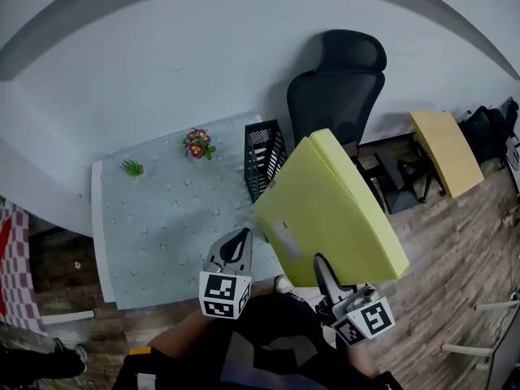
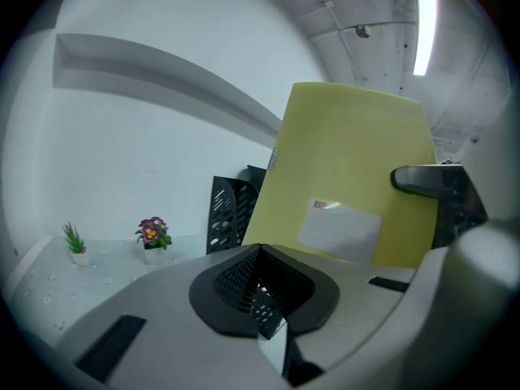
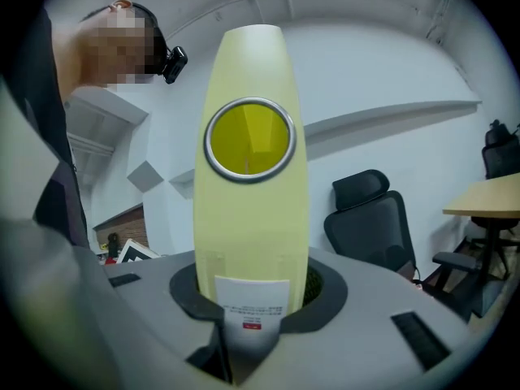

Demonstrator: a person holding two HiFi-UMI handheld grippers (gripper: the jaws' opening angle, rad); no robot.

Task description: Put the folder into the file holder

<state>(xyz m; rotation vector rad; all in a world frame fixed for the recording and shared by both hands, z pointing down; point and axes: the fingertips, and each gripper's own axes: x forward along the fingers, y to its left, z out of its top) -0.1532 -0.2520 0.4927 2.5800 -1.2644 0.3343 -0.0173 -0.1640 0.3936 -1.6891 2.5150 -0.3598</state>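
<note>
Matt yellow folder (image 1: 333, 210), perforated black file holder (image 1: 264, 157)

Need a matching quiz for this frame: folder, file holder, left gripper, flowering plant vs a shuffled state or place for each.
1. folder
2. file holder
3. left gripper
4. flowering plant

A. jaws shut, empty
B. black, at the table's right edge
C. yellow, clamped in the right gripper
D. on the table, left of the file holder

Pairs: 1-C, 2-B, 3-A, 4-D
</note>
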